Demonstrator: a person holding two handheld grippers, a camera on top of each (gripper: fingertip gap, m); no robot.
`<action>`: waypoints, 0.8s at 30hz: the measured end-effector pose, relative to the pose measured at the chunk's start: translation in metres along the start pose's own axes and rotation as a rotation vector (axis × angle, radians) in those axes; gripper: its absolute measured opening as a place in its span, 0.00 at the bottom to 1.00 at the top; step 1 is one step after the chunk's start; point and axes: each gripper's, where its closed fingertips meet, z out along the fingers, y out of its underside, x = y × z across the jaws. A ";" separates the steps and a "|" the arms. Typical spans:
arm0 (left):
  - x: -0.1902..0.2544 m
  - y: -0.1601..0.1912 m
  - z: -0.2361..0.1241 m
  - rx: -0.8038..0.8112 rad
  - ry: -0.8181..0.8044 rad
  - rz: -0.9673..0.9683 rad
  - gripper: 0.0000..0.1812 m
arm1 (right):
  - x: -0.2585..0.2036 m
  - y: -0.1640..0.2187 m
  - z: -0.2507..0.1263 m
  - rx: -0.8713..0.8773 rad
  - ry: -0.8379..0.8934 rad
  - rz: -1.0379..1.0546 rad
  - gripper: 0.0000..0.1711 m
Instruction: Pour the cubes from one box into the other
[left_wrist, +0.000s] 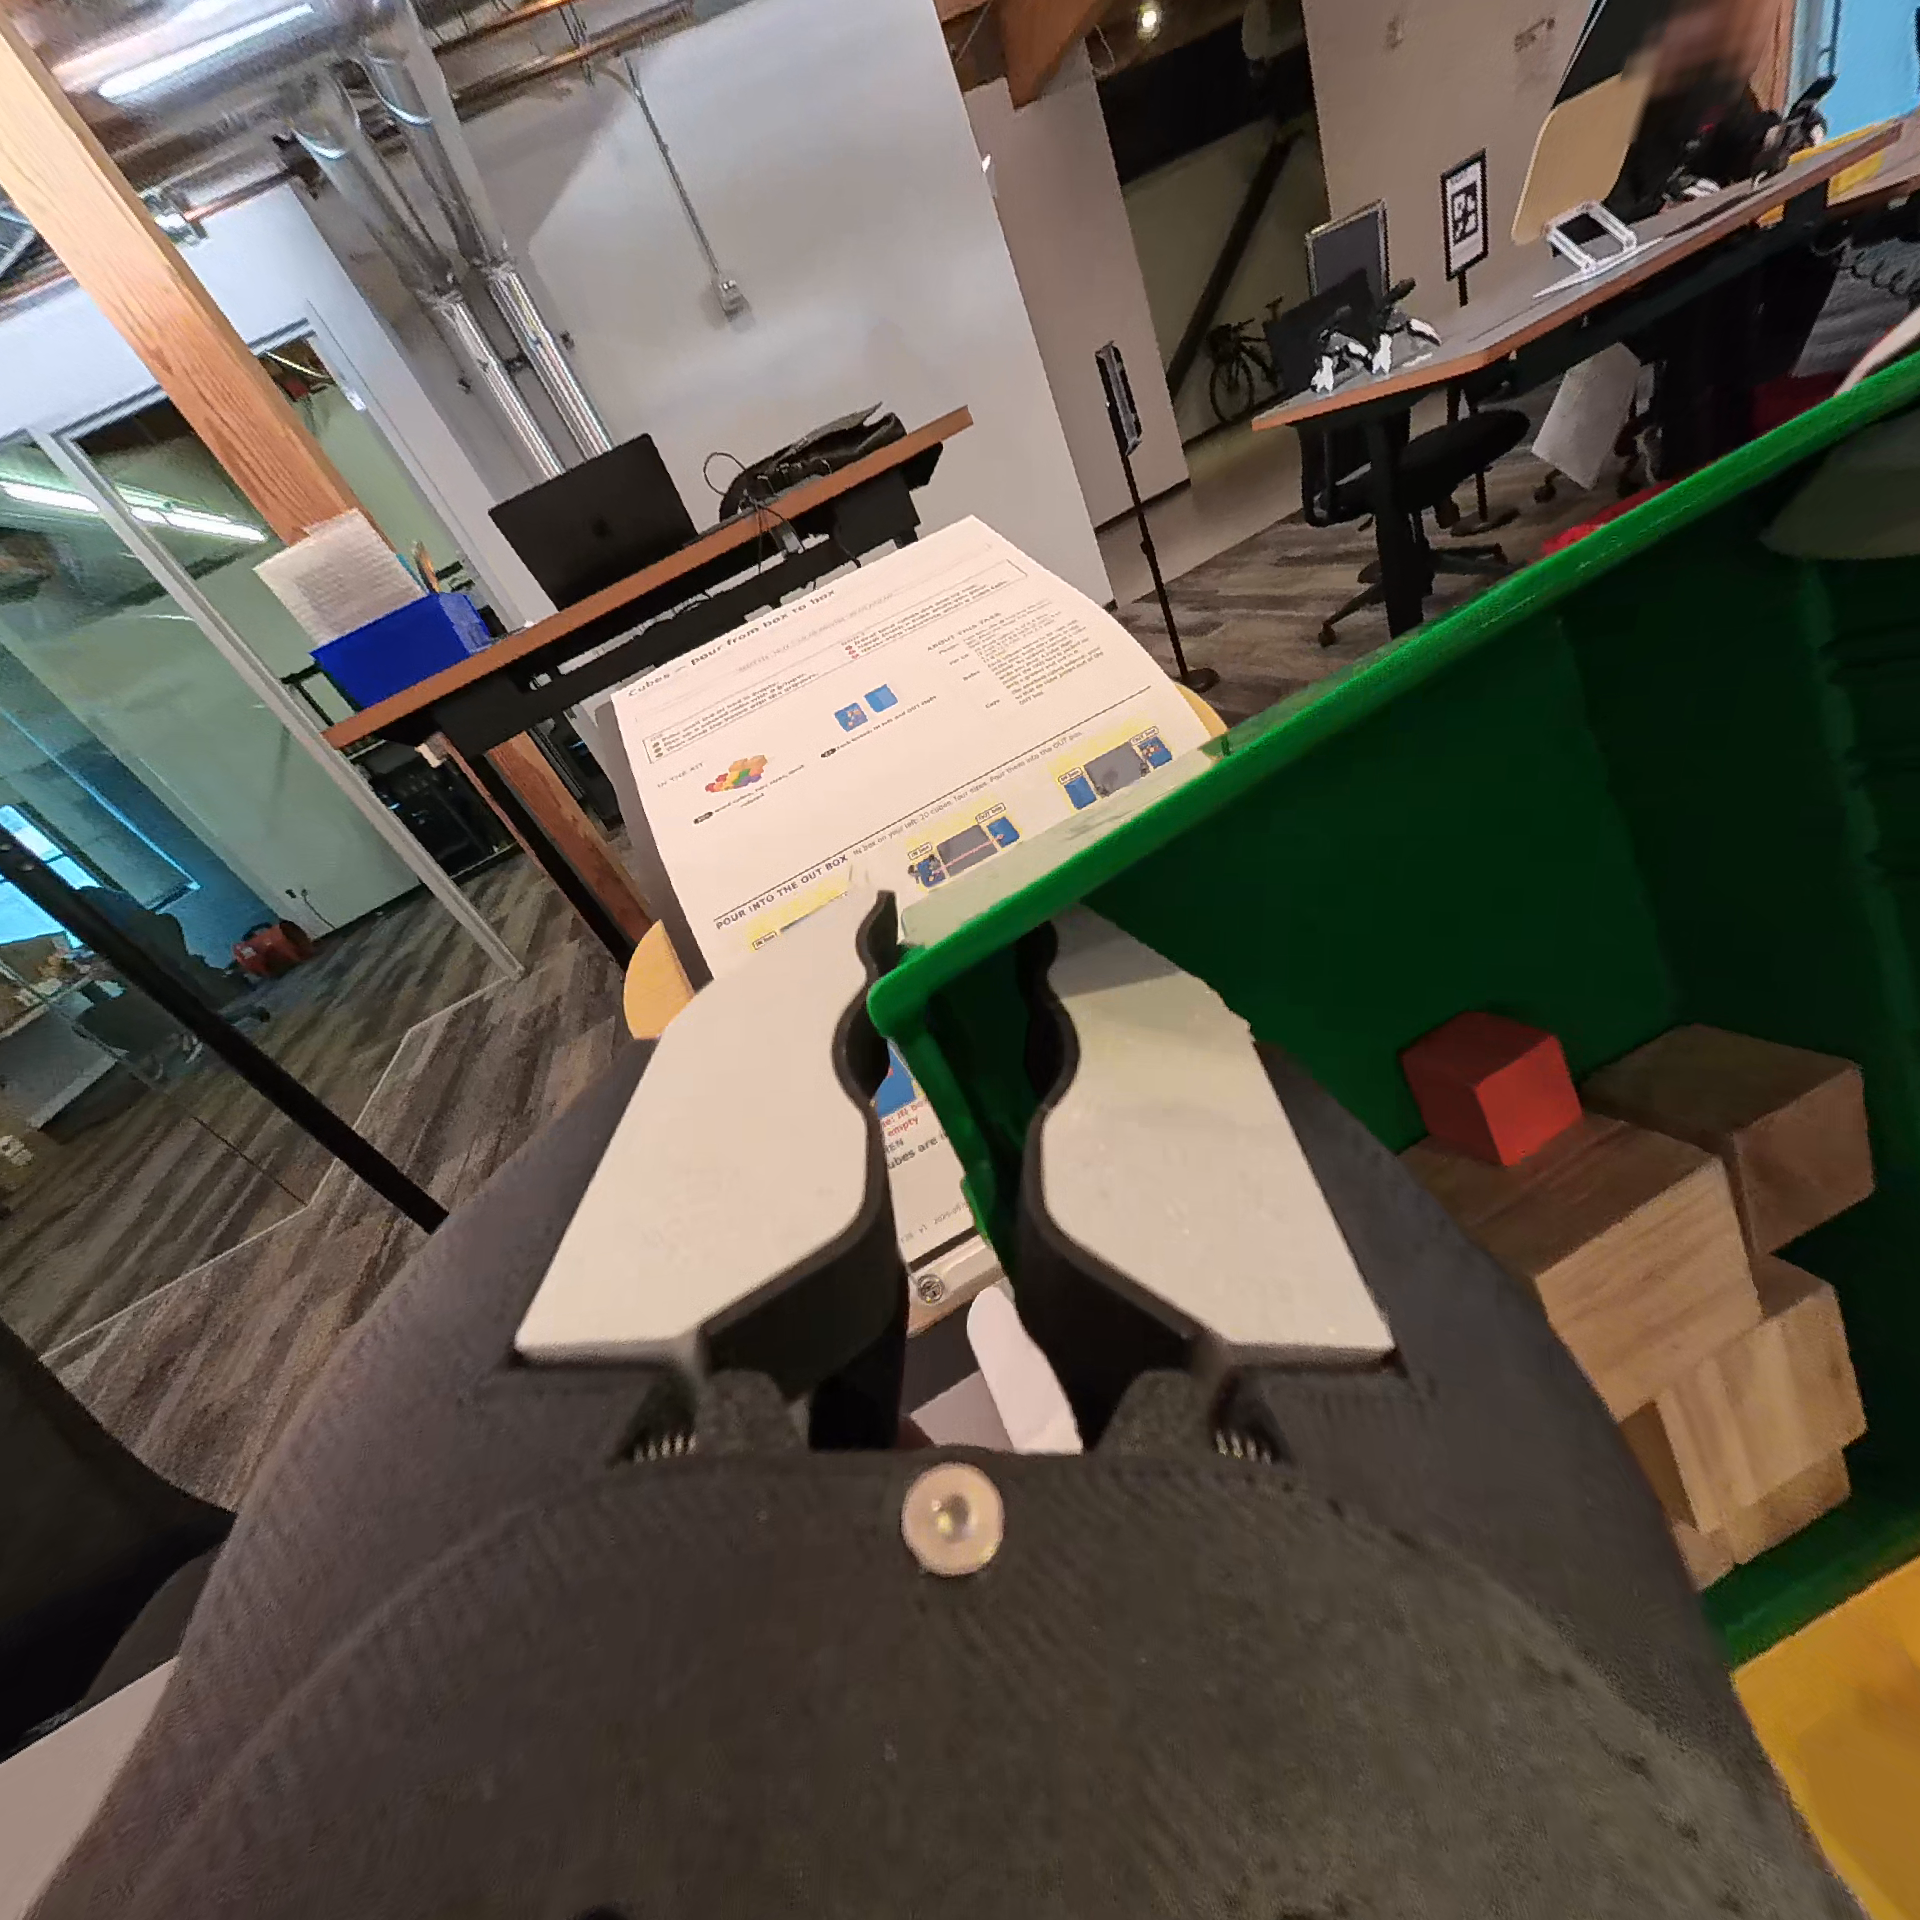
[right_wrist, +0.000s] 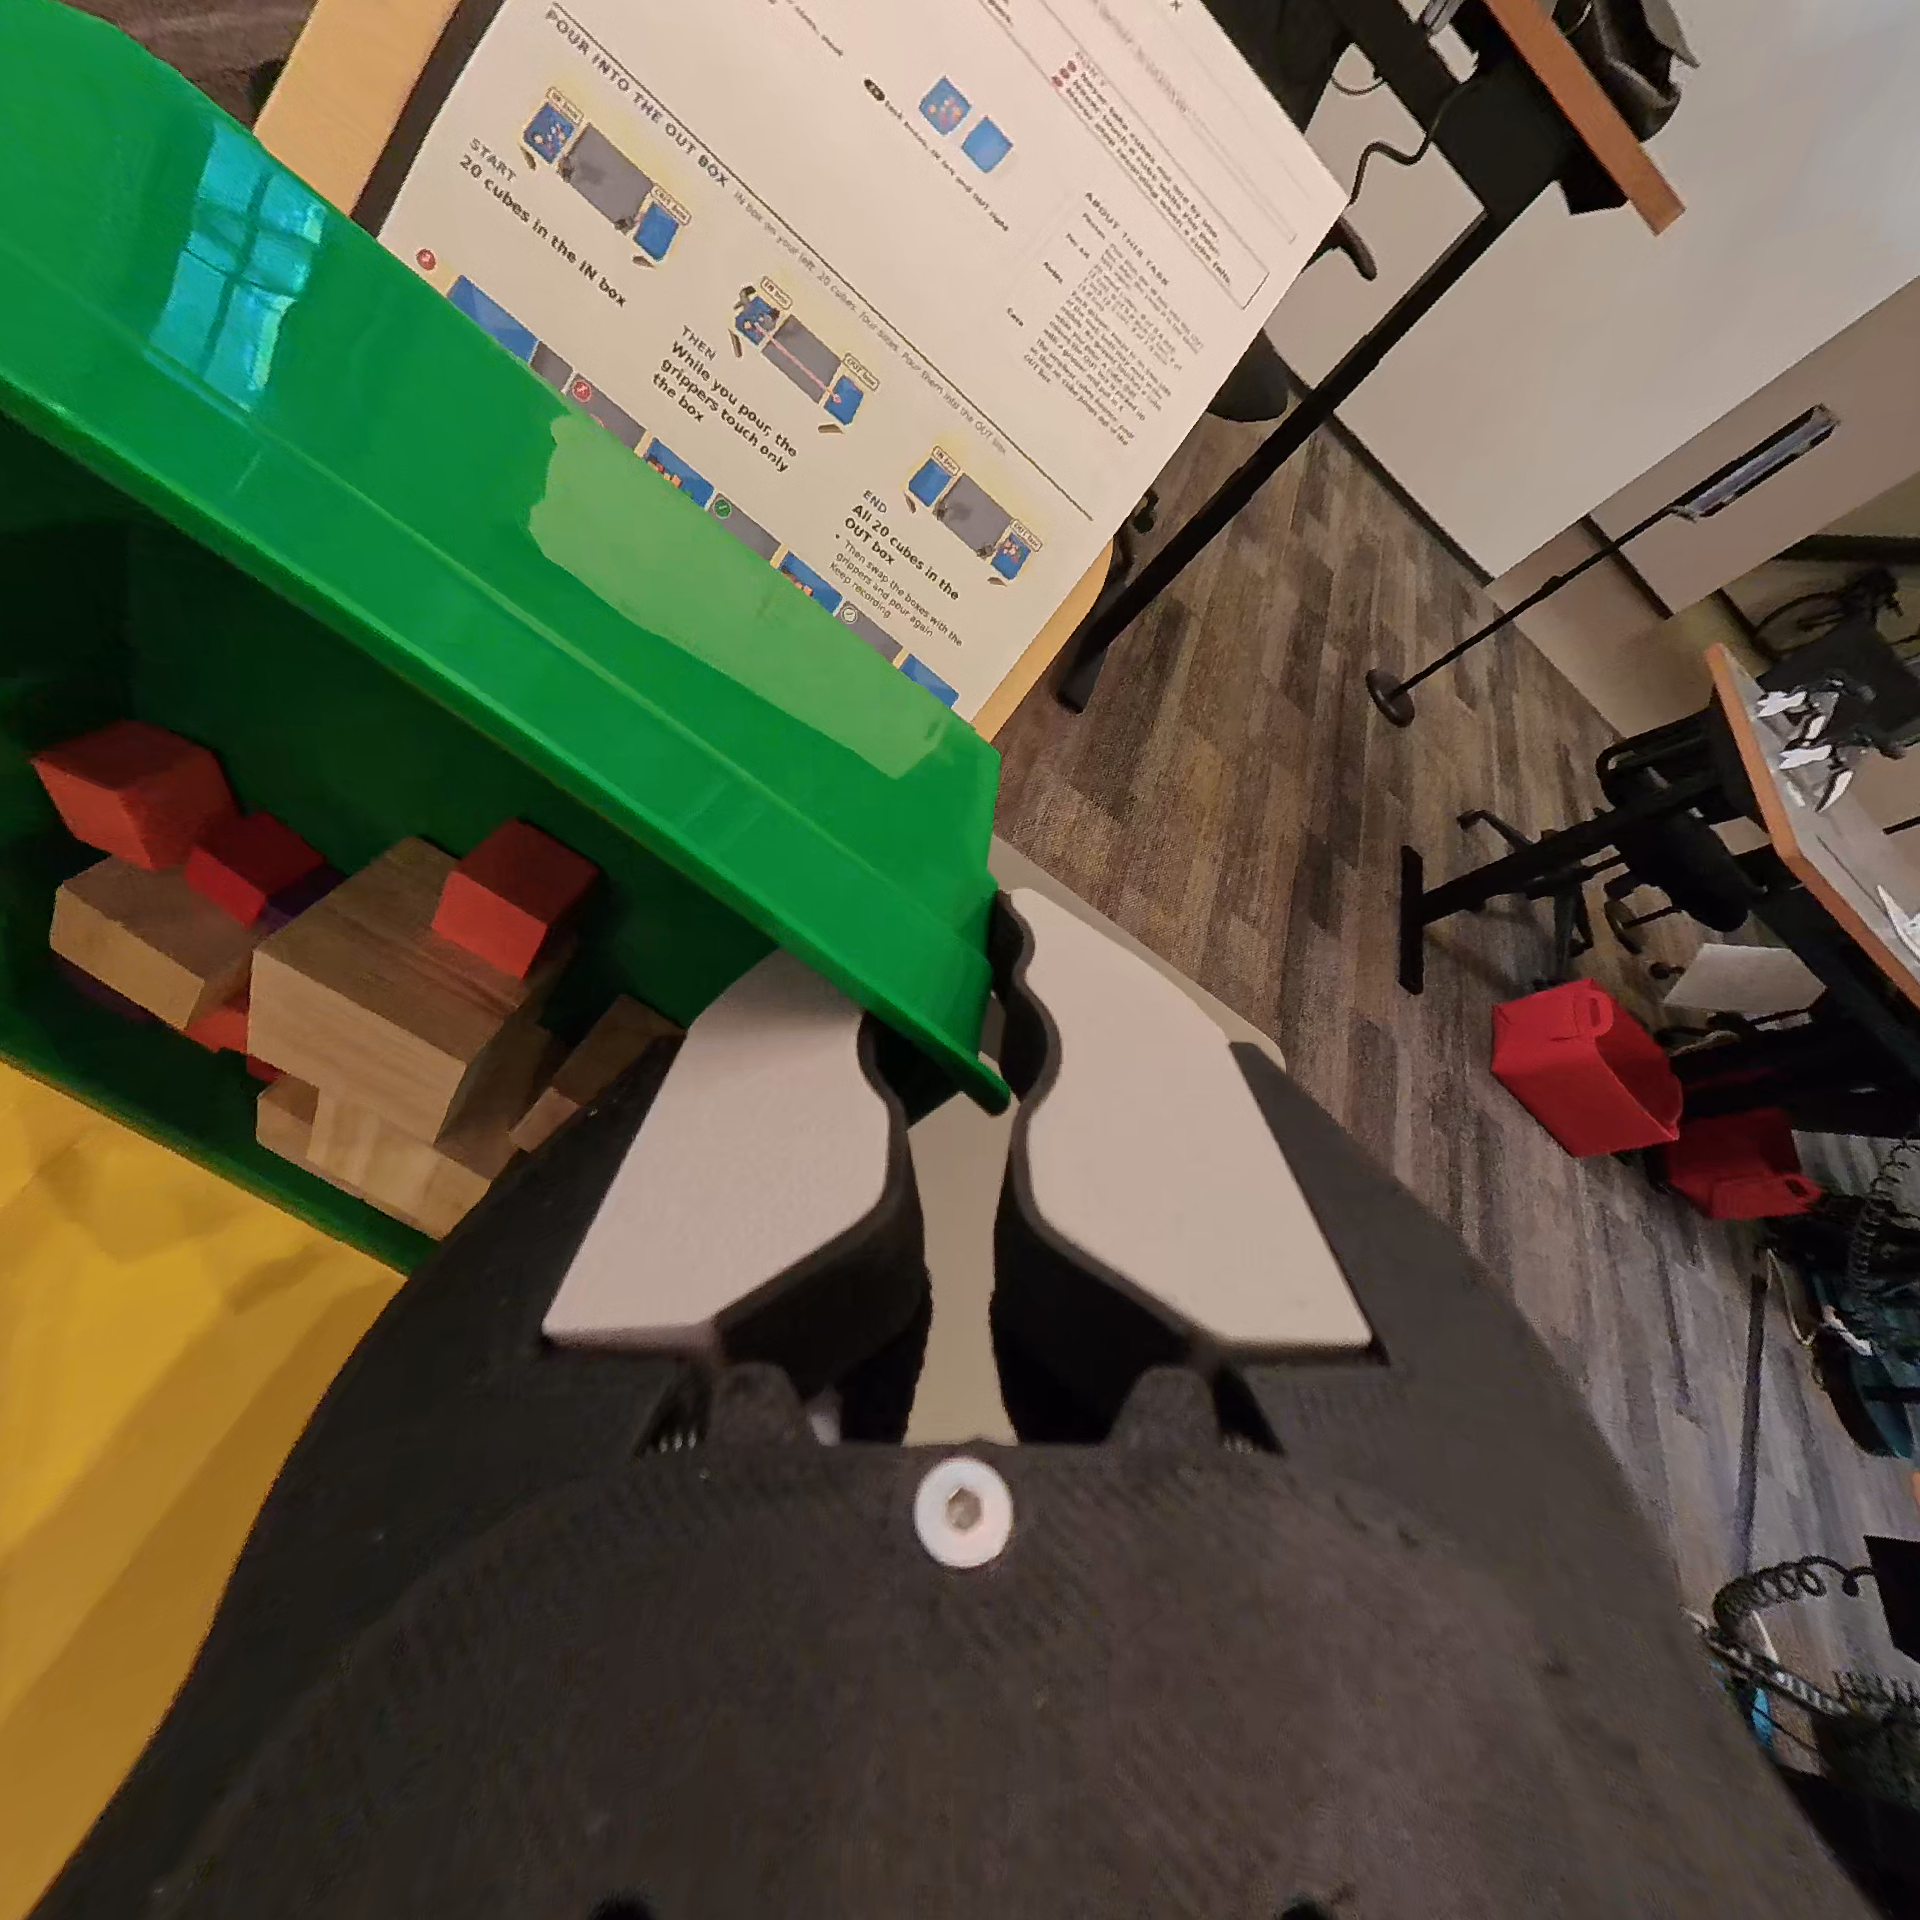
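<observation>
A green box (left_wrist: 1455, 831) is held tilted between both grippers. My left gripper (left_wrist: 961, 997) is shut on the box's left rim corner. My right gripper (right_wrist: 992, 997) is shut on the box's right rim corner (right_wrist: 935, 997). Inside the green box lie several wooden cubes (left_wrist: 1662, 1268) and red cubes (left_wrist: 1491, 1086), piled against its lower wall; they also show in the right wrist view, wooden (right_wrist: 384, 997) and red (right_wrist: 509, 894). A yellow box (left_wrist: 1839, 1766) lies under the green box's lower edge, and it also shows in the right wrist view (right_wrist: 135, 1403).
A printed instruction sheet (left_wrist: 883, 727) stands propped behind the boxes, also in the right wrist view (right_wrist: 883, 260). Desks (left_wrist: 644, 634), office chairs (left_wrist: 1444, 488), a stand pole (right_wrist: 1558, 592) and red bags (right_wrist: 1590, 1070) are on the carpeted floor around.
</observation>
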 end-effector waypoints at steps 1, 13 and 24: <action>0.000 -0.001 -0.002 0.011 -0.005 0.001 0.12 | 0.000 -0.001 -0.002 0.008 0.007 -0.002 0.04; 0.002 -0.005 -0.017 0.069 -0.040 0.029 0.12 | -0.006 0.002 -0.014 0.067 0.046 -0.011 0.04; 0.004 -0.008 -0.035 0.127 -0.072 0.030 0.12 | -0.013 0.003 -0.029 0.117 0.077 -0.032 0.04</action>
